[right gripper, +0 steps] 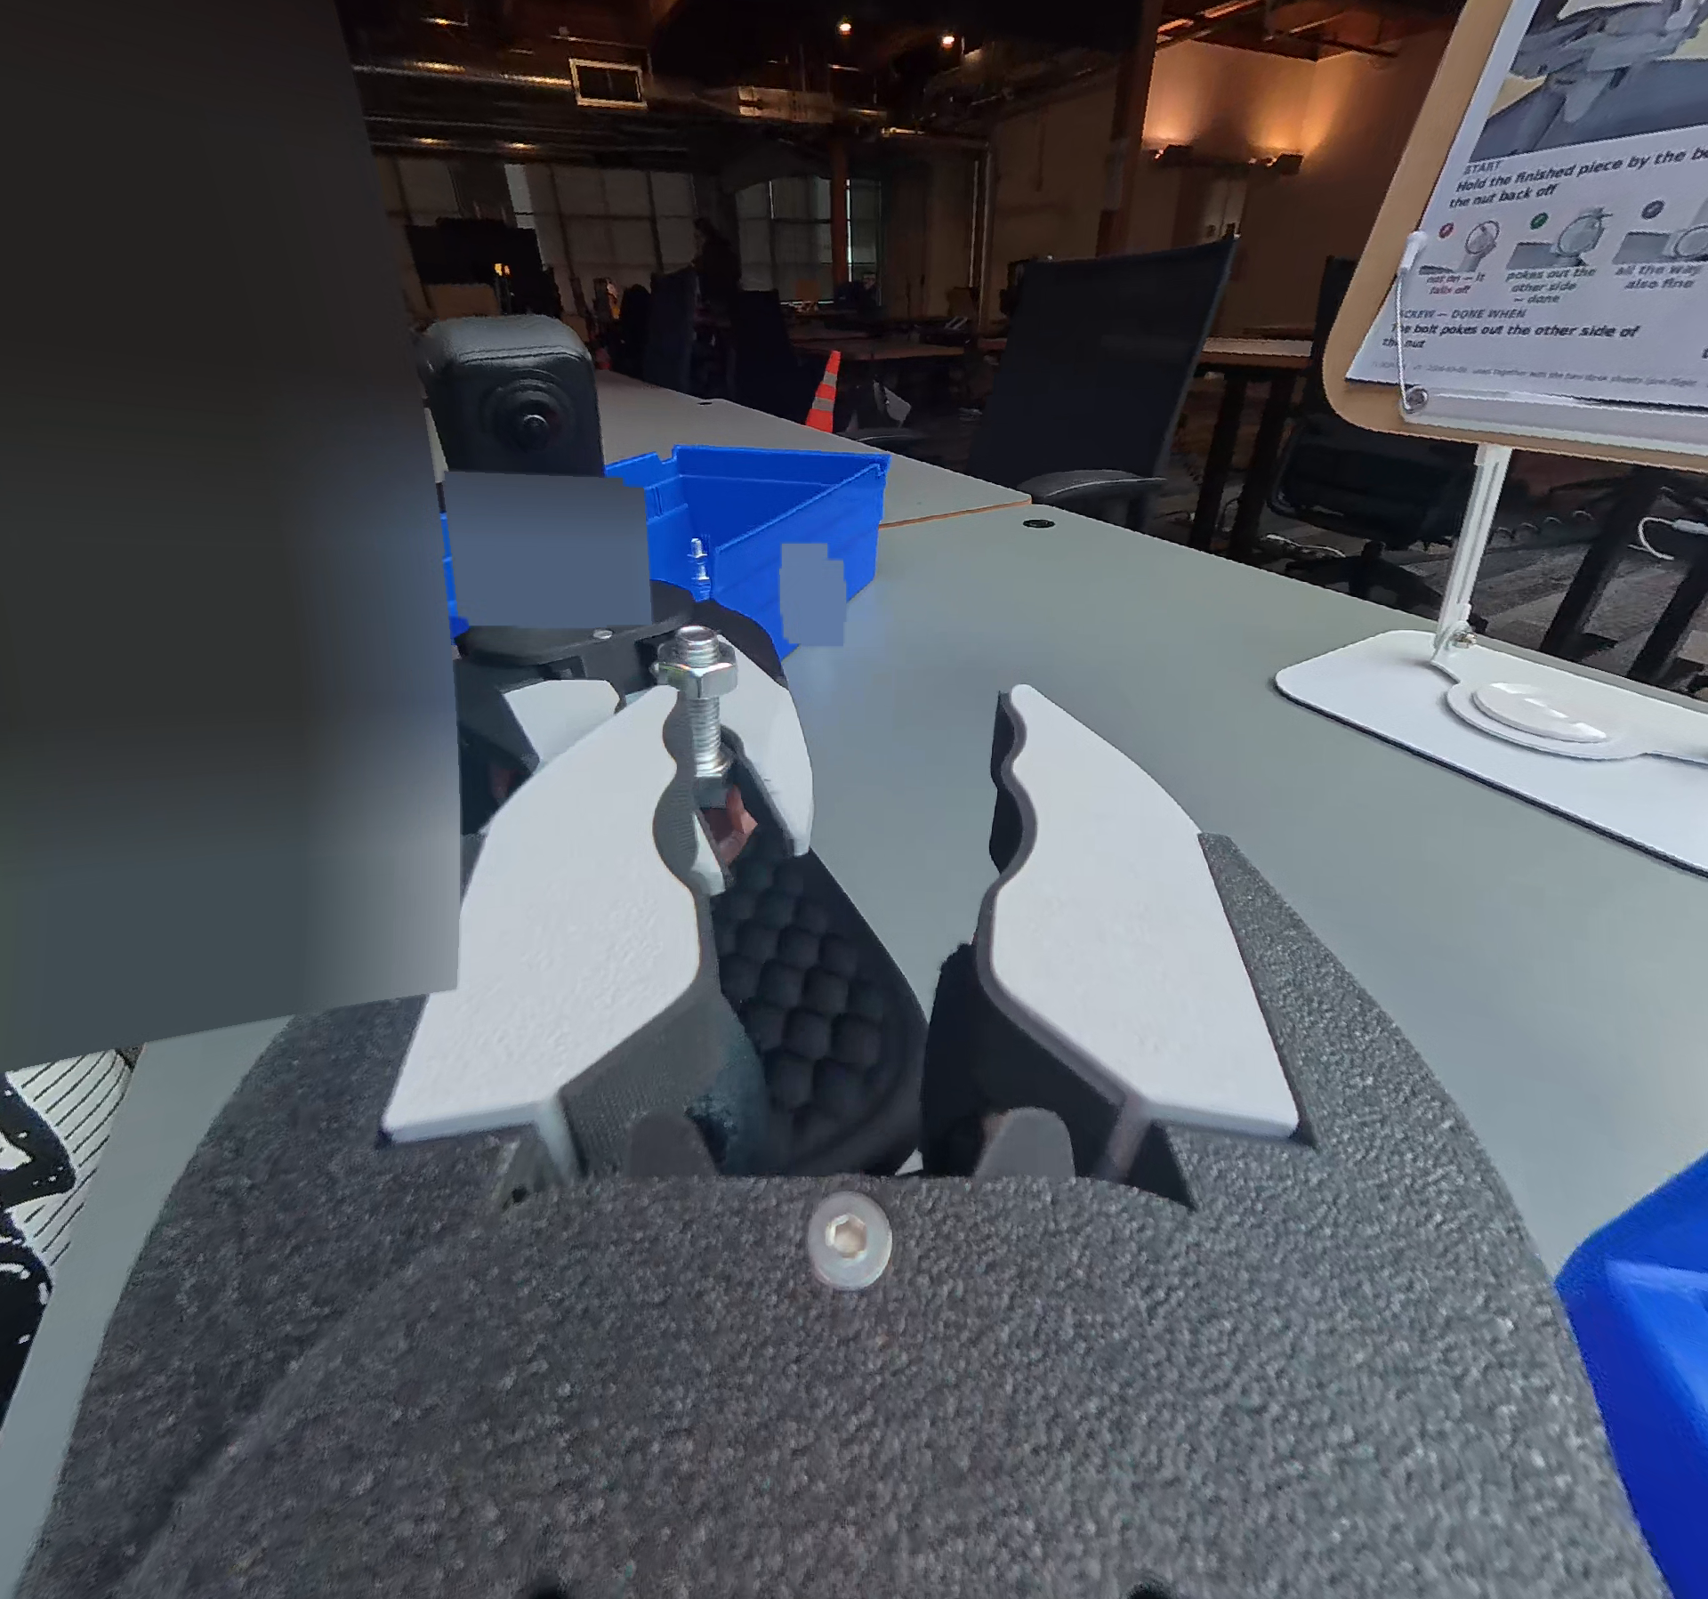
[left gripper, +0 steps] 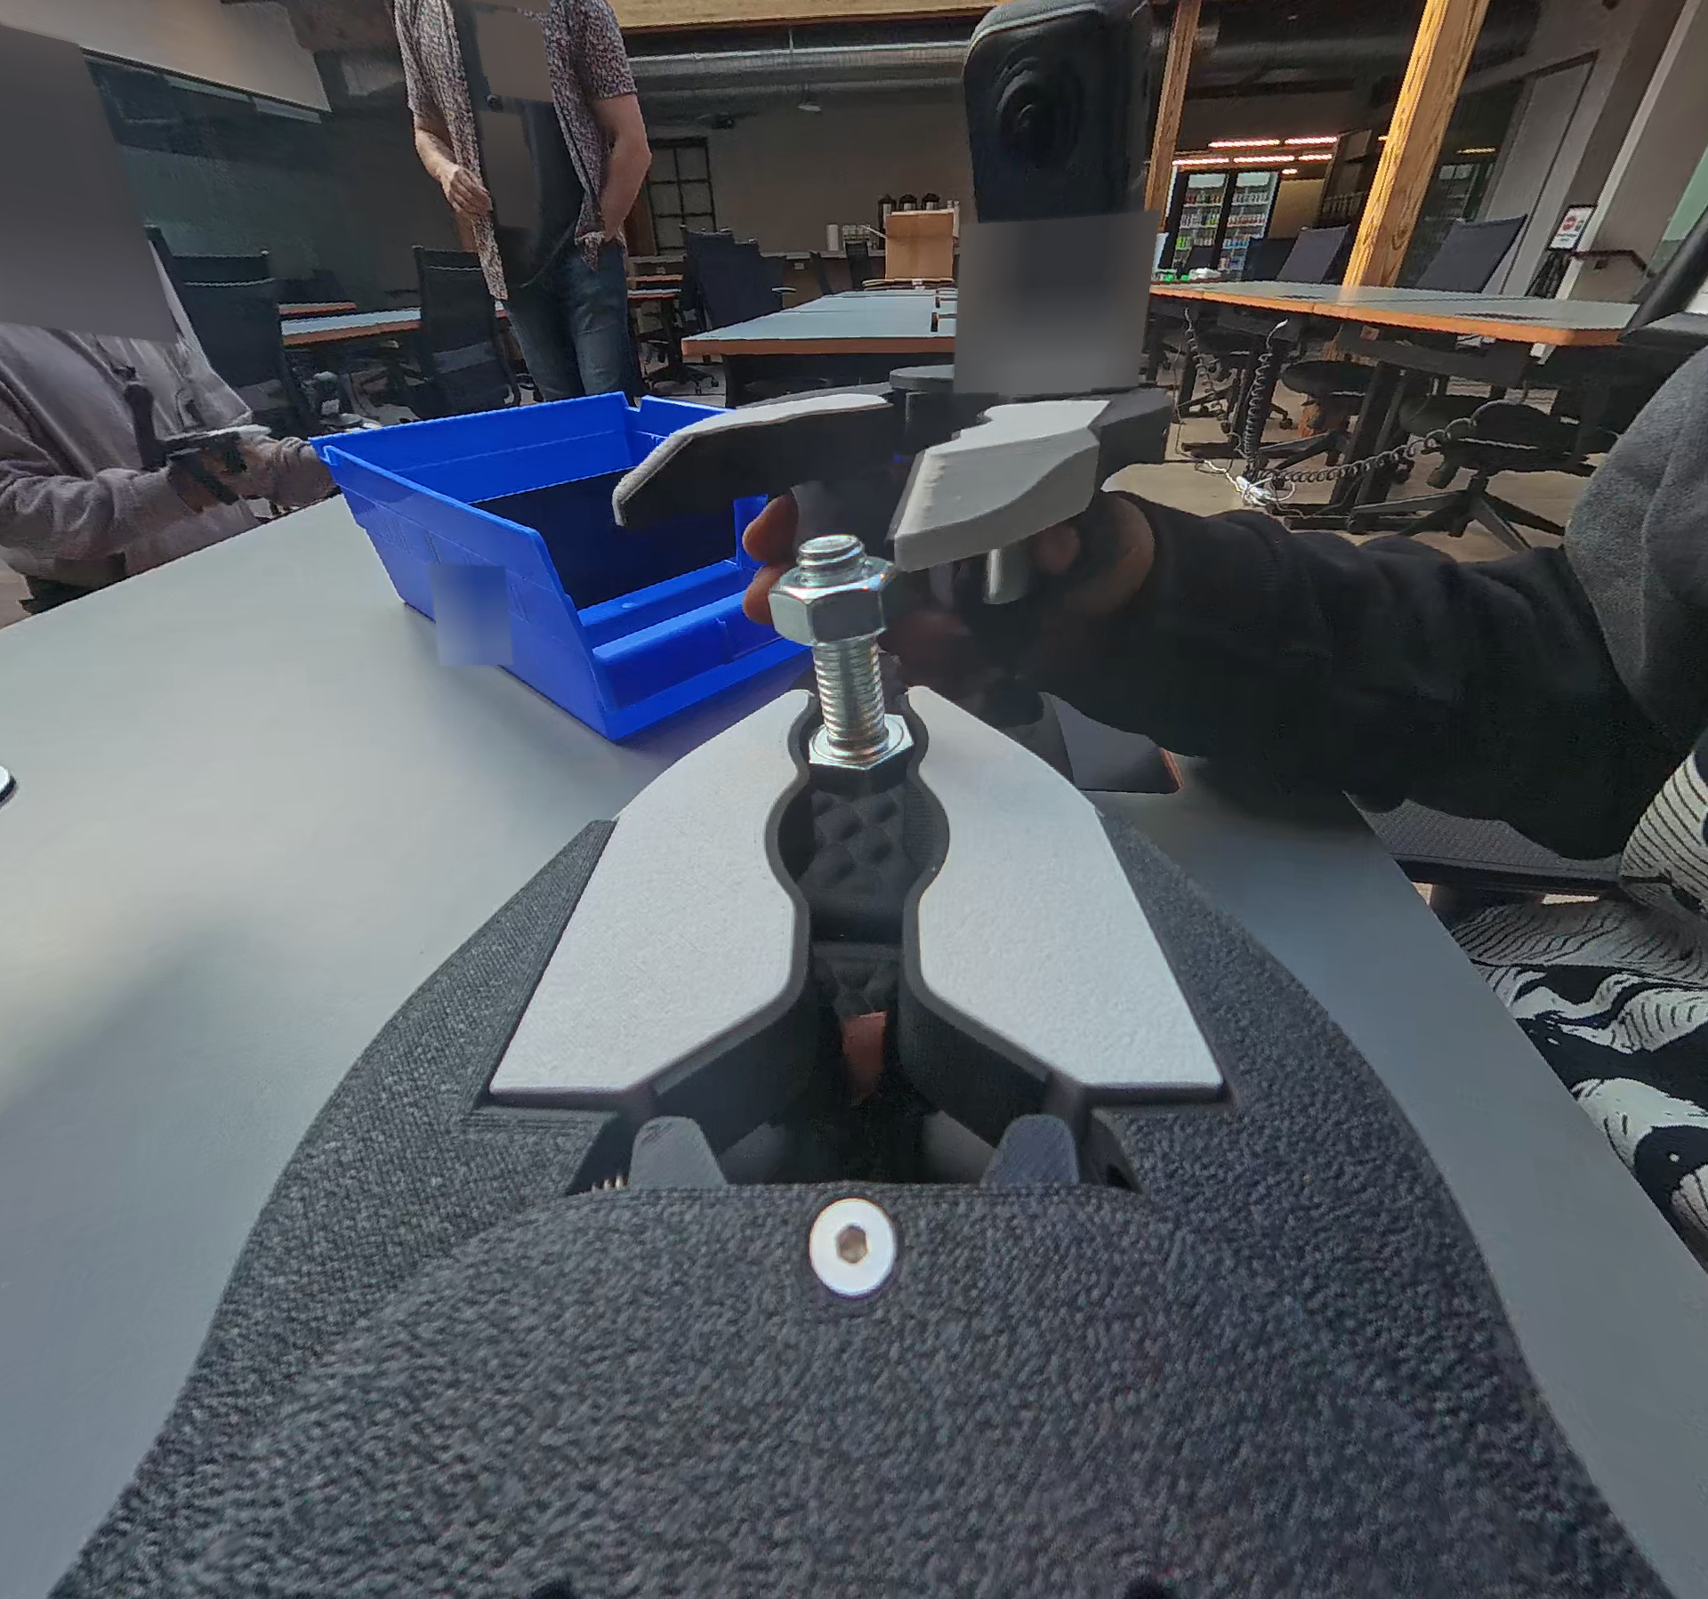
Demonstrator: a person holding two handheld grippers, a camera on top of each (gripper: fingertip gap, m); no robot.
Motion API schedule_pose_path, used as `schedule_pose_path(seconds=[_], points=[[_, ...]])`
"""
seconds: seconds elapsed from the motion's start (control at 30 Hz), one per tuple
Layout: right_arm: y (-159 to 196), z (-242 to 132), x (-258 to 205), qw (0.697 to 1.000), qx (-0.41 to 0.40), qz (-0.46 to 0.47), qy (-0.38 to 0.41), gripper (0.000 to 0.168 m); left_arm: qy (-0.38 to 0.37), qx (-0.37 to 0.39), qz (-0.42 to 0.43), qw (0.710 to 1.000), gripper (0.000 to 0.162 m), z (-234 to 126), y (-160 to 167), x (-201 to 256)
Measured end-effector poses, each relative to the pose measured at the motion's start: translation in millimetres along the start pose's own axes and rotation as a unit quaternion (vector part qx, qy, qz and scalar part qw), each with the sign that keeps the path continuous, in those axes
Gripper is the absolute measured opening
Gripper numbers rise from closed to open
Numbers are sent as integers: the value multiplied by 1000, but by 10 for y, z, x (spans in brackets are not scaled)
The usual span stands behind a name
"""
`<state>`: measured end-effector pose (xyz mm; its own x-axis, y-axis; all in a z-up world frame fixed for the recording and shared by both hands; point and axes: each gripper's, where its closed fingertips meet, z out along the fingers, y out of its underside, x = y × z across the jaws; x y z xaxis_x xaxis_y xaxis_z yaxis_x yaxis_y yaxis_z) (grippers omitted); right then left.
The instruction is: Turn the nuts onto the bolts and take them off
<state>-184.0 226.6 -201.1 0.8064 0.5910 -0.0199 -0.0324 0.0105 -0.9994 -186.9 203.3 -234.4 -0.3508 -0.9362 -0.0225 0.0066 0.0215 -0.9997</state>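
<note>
The left gripper (left gripper: pixel 855 746) is clamping the bolt (left gripper: pixel 843 695) head; the right gripper (right gripper: pixel 836 755) (fingers spread) is approaching the hex nut (left gripper: pixel 829 610), probably to unscrew it.

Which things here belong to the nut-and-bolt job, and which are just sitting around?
Job:
bolt, upright, head clamped in left gripper
nut, near bolt's top
right gripper, open, beside it

Lying about:
blue bin
instruction sheet stand
grey table
office chairs
</note>
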Motion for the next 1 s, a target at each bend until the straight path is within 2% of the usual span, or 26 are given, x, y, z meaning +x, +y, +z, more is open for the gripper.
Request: schedule_pose_path(seconds=[0.23,0.4,0.5,0.83,1.0], points=[[-24,367,-260,999,4,-1,-45,65,-1,0,0,1000,14,2,0,0],[16,505,-265,999,-9,1,-45,64,1,-2,3,1000,14,6,4,9],[23,476,-204,999,-11,5,-31,61,1,-2,3,1000,14,5,4,9],[15,164,-67,1000,-11,1,-9,66,-1,3,-2,1000,14,-5,-8,-4],[25,-11,86,1000,-12,-1,23,58,1,2,0,1000,14,-1,-5,4]])
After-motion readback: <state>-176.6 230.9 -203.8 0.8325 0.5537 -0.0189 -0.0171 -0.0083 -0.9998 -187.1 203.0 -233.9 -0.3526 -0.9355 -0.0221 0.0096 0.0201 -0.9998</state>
